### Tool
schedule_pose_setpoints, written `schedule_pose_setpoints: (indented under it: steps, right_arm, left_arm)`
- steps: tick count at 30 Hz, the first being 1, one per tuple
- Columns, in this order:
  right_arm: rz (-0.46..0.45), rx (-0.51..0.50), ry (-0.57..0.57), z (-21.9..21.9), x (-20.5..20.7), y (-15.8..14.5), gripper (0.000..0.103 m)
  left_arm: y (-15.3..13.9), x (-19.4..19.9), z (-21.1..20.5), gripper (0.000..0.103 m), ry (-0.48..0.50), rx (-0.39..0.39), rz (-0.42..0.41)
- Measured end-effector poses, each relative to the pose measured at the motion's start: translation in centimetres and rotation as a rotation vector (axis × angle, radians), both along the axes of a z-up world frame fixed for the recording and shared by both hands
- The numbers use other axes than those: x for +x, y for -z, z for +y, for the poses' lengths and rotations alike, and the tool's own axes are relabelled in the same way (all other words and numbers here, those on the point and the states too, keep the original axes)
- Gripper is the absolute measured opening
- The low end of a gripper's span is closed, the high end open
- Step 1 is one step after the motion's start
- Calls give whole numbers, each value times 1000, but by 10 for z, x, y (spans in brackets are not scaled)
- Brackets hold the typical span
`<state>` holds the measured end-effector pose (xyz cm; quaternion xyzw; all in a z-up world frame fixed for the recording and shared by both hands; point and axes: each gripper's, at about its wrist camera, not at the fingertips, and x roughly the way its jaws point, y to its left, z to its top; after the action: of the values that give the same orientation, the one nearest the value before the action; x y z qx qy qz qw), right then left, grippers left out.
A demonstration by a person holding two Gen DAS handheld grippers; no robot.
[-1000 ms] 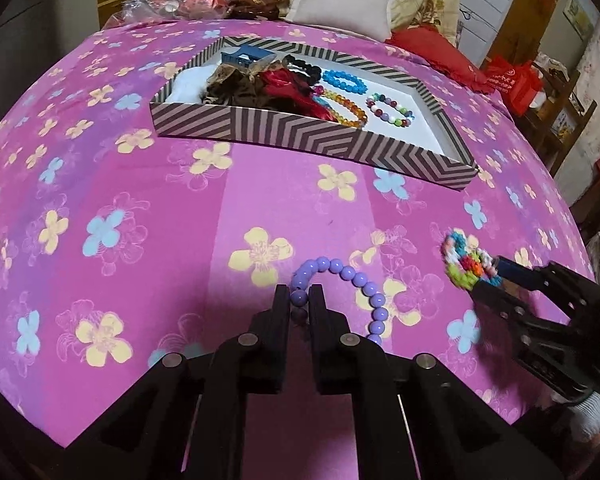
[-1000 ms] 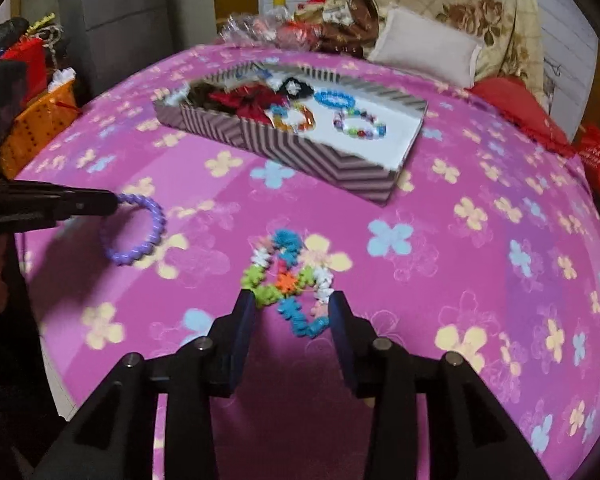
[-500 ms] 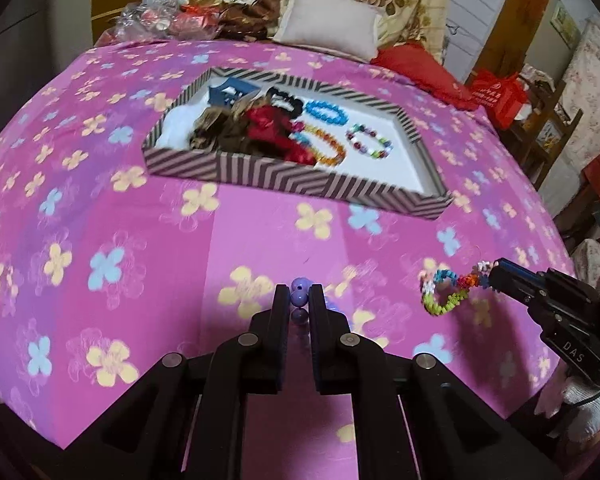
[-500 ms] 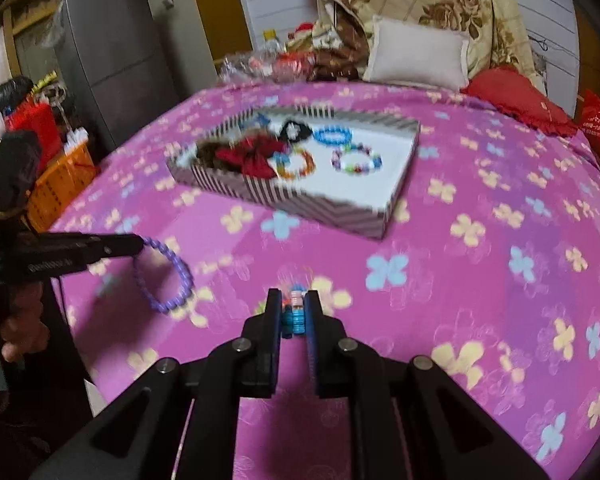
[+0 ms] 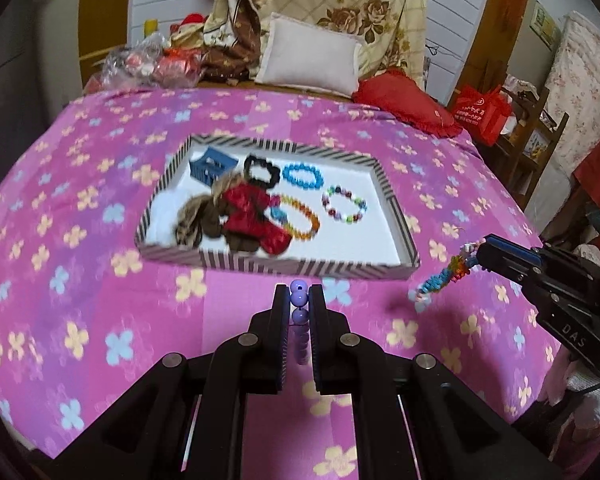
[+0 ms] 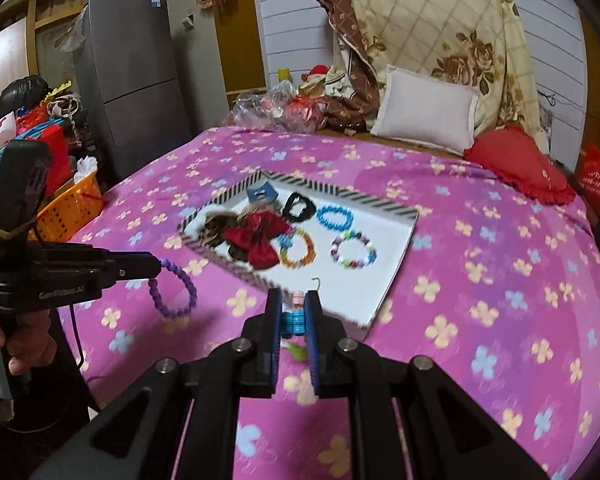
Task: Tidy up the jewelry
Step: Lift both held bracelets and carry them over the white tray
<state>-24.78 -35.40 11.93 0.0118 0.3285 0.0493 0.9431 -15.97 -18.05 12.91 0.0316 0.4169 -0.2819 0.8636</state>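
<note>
A purple round-bead bracelet (image 5: 299,312) hangs clenched between the black fingers of the left gripper (image 5: 299,300) at the lower centre of the left wrist view; in the right wrist view the same loop (image 6: 172,290) dangles at the left edge, clear of the bedspread. A multicoloured woven bracelet (image 6: 296,320) is pinched in the closed right gripper (image 6: 294,312) at the lower centre of its own view, and trails down at the right of the left view (image 5: 444,278). Above both sits a shallow rectangular tray with black-and-white chevron walls (image 5: 268,266) on the pink flowered bedspread (image 5: 80,300). On its white floor lie a blue bead bracelet (image 5: 303,176), an orange bead bracelet (image 5: 300,218), a mixed-colour bead bracelet (image 5: 345,204), a black scrunchie (image 5: 261,170) and a red fabric bow (image 5: 252,216). A bare hand (image 6: 16,344) grips the left handle.
</note>
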Motion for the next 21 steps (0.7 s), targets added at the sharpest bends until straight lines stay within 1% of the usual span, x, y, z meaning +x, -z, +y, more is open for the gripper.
schedule_pose_setpoints:
  steps: [5,11,16,21]
  right_arm:
    - [-5,-25,28,-10,19,-7,11]
    - [12,-20,47,-22,44,-7,11]
    - [40,-15,63,-37,70,-2,11]
    - [62,-8,78,-52,92,5,11]
  left_arm:
    - [-10,9,-17,7,3,30,-41]
    - [-16,20,-41,7,20,53,-70]
    - [-16,28,-69,7,54,64,-82]
    - [-8,38,-98,7,81,73,-77]
